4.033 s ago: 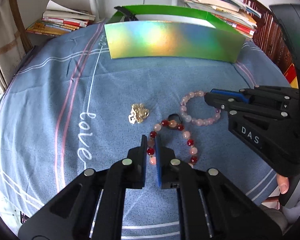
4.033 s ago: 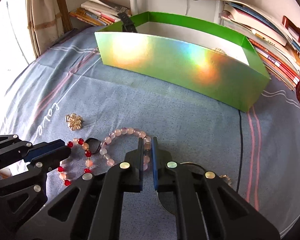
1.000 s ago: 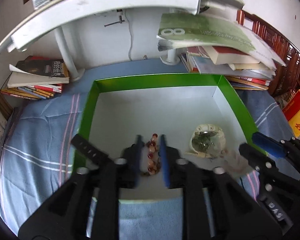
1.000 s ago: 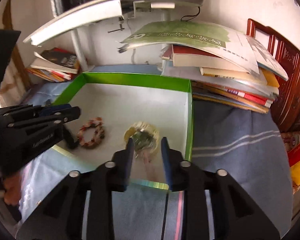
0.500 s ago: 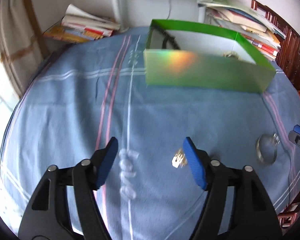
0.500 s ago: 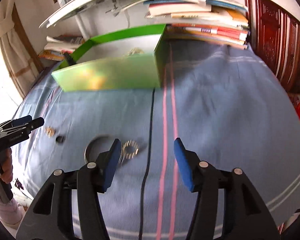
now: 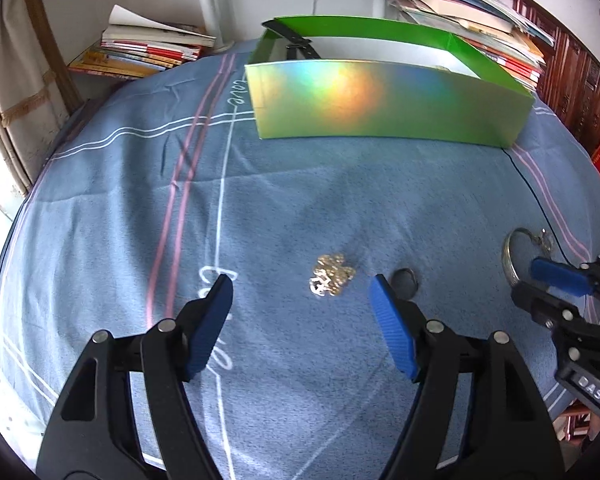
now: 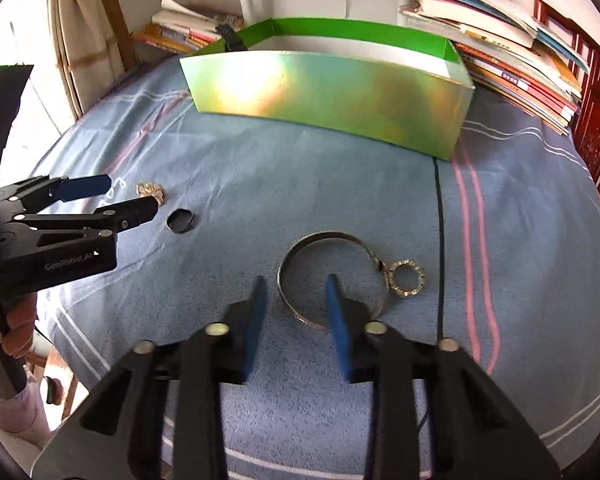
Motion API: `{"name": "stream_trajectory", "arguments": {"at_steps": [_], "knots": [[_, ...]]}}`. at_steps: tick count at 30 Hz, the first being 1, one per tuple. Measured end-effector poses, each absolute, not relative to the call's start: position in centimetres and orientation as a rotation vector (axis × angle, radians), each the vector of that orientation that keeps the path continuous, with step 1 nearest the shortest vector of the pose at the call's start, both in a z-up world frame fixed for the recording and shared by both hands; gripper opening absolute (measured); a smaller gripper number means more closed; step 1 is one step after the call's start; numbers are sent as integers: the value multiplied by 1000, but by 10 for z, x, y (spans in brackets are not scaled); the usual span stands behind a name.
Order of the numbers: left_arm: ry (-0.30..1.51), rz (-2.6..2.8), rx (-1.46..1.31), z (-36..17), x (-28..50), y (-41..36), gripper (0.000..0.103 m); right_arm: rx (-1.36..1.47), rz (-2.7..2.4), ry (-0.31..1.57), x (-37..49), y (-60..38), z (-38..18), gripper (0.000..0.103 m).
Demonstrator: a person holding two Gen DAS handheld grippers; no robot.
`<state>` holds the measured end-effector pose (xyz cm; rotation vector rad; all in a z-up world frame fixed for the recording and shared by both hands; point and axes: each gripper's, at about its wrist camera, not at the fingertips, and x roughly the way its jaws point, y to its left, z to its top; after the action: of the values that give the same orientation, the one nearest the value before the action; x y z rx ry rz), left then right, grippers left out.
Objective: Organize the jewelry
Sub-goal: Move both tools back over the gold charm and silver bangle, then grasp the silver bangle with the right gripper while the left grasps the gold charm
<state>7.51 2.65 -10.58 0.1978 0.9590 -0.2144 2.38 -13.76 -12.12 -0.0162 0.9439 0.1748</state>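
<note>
On the blue cloth lies a small gold cluster (image 7: 332, 274), just ahead of my left gripper (image 7: 300, 284), which stands wide open with nothing between its fingers. Beside the cluster sits a dark ring (image 7: 405, 280). A silver bangle (image 8: 324, 236) with a small sparkly ring (image 8: 408, 278) hooked to it lies under my right gripper (image 8: 296, 284). Its jaws are closing with the bangle's left rim between them, the pads clear of the metal. The left gripper (image 8: 132, 196) shows at the left of the right wrist view, the right gripper (image 7: 556, 276) at the right of the left wrist view.
A green box (image 7: 380, 100) with a shiny rainbow front stands open at the far side of the cloth, a black strap (image 7: 296, 40) over its back left corner. Stacks of books (image 7: 148, 50) lie behind it. A hand (image 8: 16, 320) holds the left gripper.
Both grippers left the green box, where the bead bracelets stayed, and came down over the cloth. The left opened wide before the gold cluster; the right opened, then narrowed around the bangle's rim.
</note>
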Motion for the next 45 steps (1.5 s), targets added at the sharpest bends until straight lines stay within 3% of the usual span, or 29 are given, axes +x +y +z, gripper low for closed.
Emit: {"name": "stream_trajectory", "arguments": {"at_steps": [3, 11, 19, 34, 39, 45], "knots": [[962, -216, 202, -108, 76, 23, 71, -12, 151, 943, 30, -141, -122, 10], [968, -222, 218, -110, 74, 13, 71, 56, 32, 926, 48, -170, -122, 9], [976, -216, 208, -113, 76, 15, 72, 54, 85, 908, 36, -167, -116, 22], [965, -208, 189, -114, 78, 17, 71, 34, 66, 914, 37, -162, -121, 26], [966, -233, 183, -112, 75, 12, 57, 27, 66, 911, 36, -160, -121, 26], [977, -317, 186, -113, 65, -4, 56, 36, 73, 911, 36, -160, -121, 26]]}}
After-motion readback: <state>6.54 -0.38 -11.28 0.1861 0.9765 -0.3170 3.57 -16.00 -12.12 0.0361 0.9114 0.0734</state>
